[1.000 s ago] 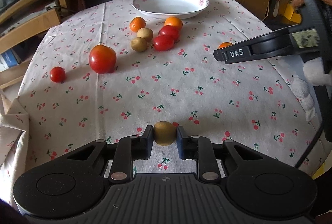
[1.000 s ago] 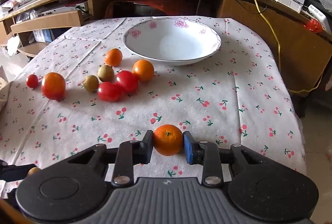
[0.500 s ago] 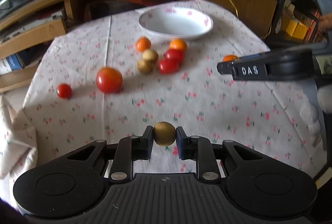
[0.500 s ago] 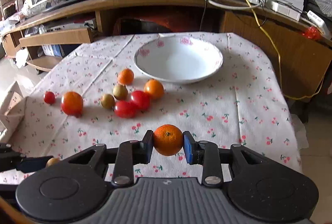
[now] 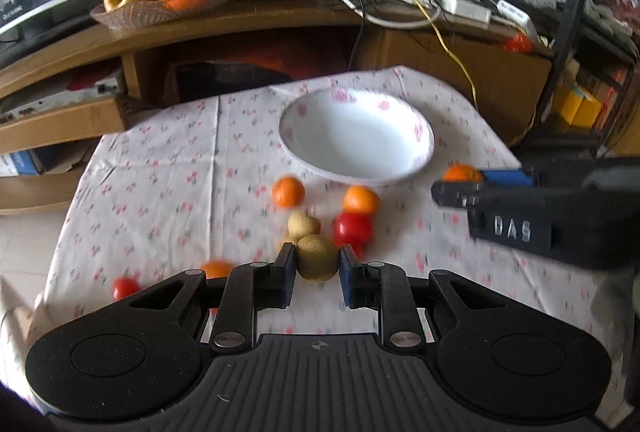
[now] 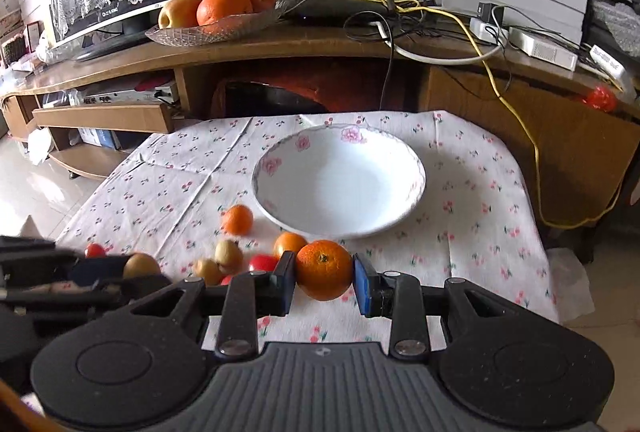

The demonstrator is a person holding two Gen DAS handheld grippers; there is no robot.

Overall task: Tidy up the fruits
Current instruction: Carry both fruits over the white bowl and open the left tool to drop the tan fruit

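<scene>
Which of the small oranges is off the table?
The orange clamped between the right gripper fingers; the other two oranges lie on the tablecloth beside the bowl.

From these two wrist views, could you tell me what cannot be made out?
- Left wrist view: the large tomato is mostly hidden behind the left gripper.
- Right wrist view: a red fruit is nearly covered by the right gripper.
- Both views: motion blur smears the tablecloth print.

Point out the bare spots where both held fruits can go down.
The white bowl is empty. Bare tablecloth lies right of it. Crowded: the cluster of loose fruits left of the orange and beyond the brown fruit.
</scene>
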